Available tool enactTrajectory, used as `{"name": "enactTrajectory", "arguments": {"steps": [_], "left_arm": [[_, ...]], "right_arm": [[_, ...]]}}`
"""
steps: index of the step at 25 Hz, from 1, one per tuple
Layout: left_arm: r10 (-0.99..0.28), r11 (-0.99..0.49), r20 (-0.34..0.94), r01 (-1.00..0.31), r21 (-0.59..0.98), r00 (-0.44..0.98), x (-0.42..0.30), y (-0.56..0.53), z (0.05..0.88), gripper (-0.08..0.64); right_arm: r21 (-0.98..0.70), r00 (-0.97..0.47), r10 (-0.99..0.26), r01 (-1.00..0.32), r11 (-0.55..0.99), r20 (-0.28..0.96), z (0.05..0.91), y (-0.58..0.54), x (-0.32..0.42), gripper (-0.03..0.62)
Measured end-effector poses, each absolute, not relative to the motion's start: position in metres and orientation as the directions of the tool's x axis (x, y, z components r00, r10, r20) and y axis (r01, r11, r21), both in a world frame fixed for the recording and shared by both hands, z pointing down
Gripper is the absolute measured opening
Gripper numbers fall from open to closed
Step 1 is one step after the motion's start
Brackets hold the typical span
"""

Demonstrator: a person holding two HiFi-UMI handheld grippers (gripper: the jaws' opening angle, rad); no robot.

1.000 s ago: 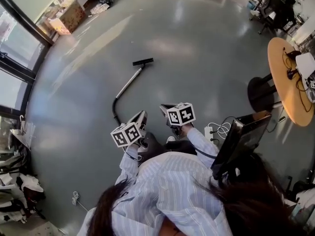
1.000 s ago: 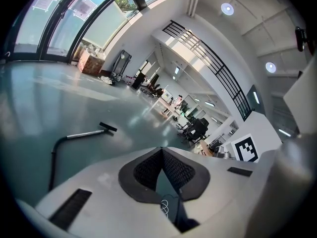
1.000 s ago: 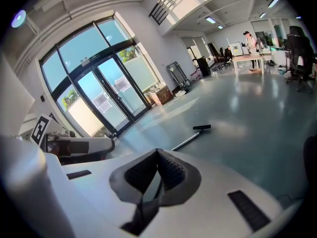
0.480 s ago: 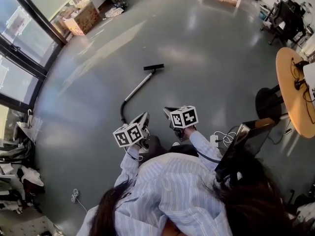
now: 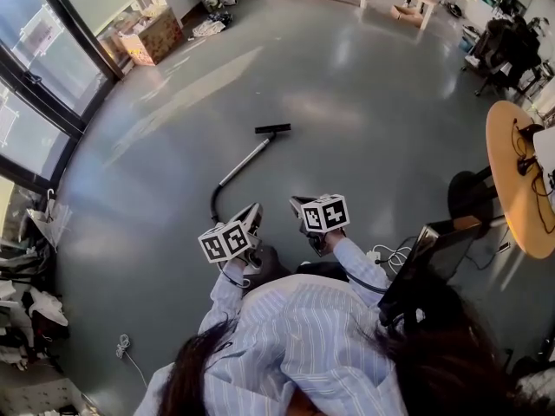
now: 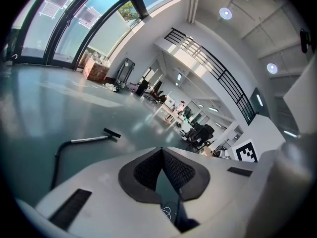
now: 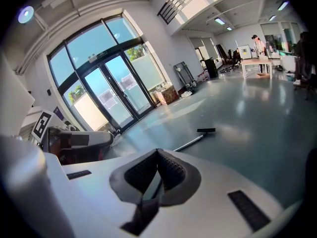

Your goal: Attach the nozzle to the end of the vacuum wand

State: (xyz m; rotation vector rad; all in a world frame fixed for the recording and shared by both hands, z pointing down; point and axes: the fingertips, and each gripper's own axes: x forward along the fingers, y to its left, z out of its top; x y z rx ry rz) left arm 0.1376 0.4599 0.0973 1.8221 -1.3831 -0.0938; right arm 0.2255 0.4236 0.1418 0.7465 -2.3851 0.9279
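Silver vacuum wand (image 5: 244, 159) lying on grey floor (image 5: 373, 163), black nozzle (image 5: 272, 129) at its far end, left gripper (image 5: 253, 208) and right gripper (image 5: 297, 203) side by side, well short of the nozzle, both pairs of fingers pressed together, empty

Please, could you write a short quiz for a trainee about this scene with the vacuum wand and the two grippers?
1. True or false: the left gripper is shut and empty.
2. Where is the black nozzle? A: in the air. B: on the floor, at the far end of the vacuum wand. C: inside a gripper.
3. Fill in: the jaws of the right gripper are ____.
Key: 1 true; 2 B; 3 shut.
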Motion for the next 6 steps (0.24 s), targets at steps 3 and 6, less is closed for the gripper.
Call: {"name": "enactTrajectory", "arguments": {"steps": [3, 6], "left_arm": [[-0.825, -0.035, 0.410, -0.759, 0.650, 0.389, 0.1373, 0.4597, 0.0984, 0.006], [-0.826, -0.018, 0.415, -0.753, 0.658, 0.383, 0.1366, 0.4549, 0.0986, 0.006]], "right_arm": [[-0.456, -0.734, -0.312, -0.639, 0.620, 0.604, 0.1445, 0.4214, 0.2279, 0.006], [-0.456, -0.729, -0.310, -0.643, 0.616, 0.610, 0.1422, 0.4158, 0.2300, 0.006]]}}
